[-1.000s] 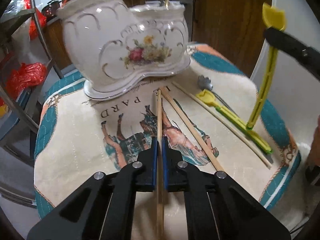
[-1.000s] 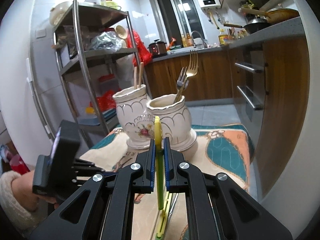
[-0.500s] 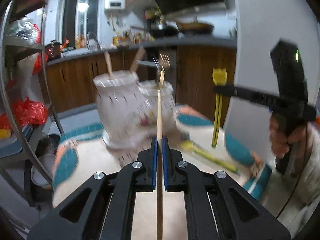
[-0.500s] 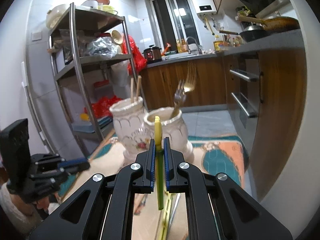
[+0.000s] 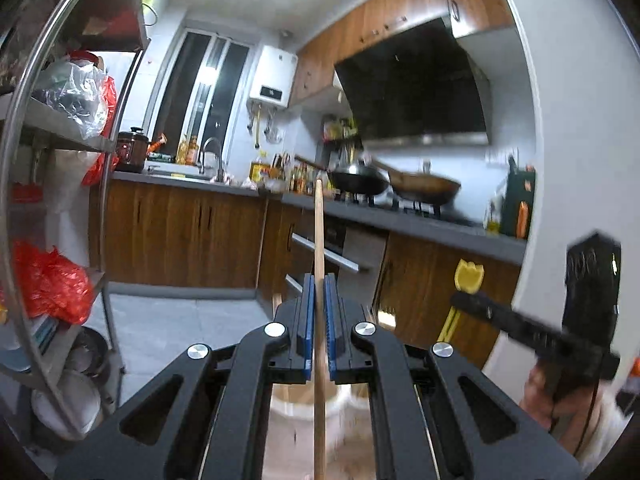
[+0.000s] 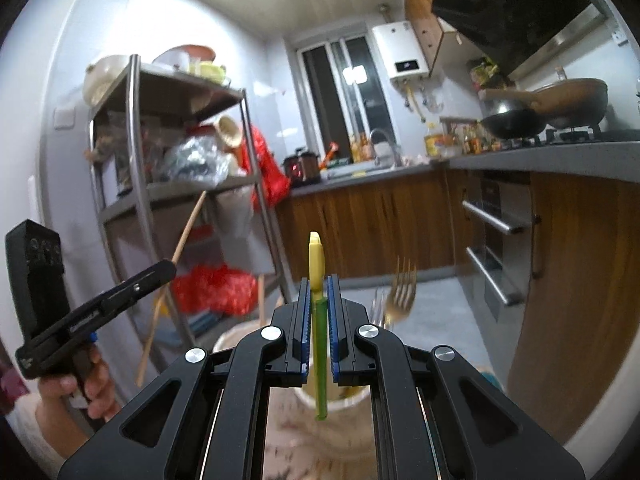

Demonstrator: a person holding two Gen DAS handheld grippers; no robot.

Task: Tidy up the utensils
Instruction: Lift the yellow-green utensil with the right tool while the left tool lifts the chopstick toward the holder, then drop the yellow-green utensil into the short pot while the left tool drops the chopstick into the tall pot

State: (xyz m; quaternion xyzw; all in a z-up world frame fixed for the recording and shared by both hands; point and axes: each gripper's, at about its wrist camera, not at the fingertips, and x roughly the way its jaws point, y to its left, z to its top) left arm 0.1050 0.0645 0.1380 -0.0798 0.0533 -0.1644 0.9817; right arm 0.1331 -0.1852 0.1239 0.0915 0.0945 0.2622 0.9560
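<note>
Here, the left hand-held gripper [image 5: 319, 320] is closed on a slim, round, pale wooden chopstick [image 5: 318, 232], which runs straight between the blue pads and juts well past the fingertips, held in the air. The right hand-held gripper [image 6: 319, 320] is clamped on a flat plastic utensil with a green handle and a yellow notched head [image 6: 316, 264]; the head stands above the pads and the handle end hangs below them. Beneath both lies a blurred white ceramic holder with two cups [image 6: 340, 408], from which gold-coloured metal forks [image 6: 400, 294] lean out. A person's hand [image 6: 86, 384] grips the left tool's handle.
</note>
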